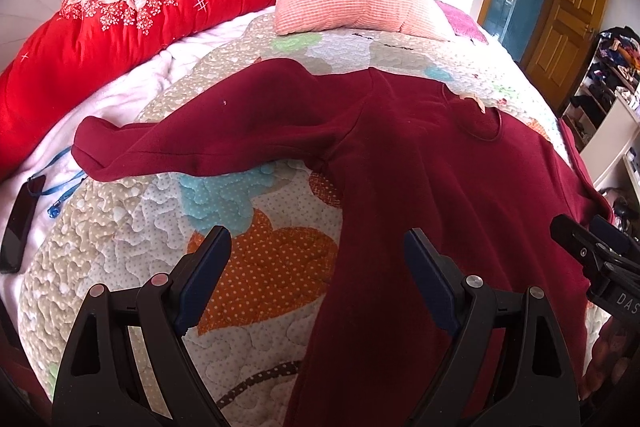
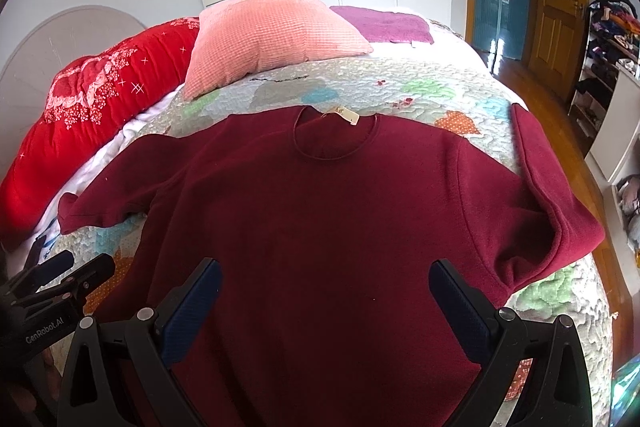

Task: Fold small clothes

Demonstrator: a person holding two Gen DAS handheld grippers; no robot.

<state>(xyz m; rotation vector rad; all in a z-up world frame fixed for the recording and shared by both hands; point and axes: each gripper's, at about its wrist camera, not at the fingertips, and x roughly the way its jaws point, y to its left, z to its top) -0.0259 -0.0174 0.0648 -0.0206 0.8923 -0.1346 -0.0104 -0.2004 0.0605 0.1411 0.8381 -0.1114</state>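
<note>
A dark red sweater [image 2: 320, 227] was spread flat on the patterned quilt [image 2: 420, 87] of the bed, neckline toward a pink pillow [image 2: 272, 35], its sleeves stretched out to either side. The left gripper [image 1: 316, 259] was held spread wide above the sweater's left edge, nothing grasped. The right gripper [image 2: 324, 291] was likewise parted over the sweater's body, empty.

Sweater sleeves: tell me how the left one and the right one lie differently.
The left sleeve stretches out flat across the quilt, its cuff reaching the white sheet. The right sleeve bends back on itself near the quilt's edge, its cuff pointing up toward the pillow. Both are the same maroon fleece, and neither is held by a claw.
</note>
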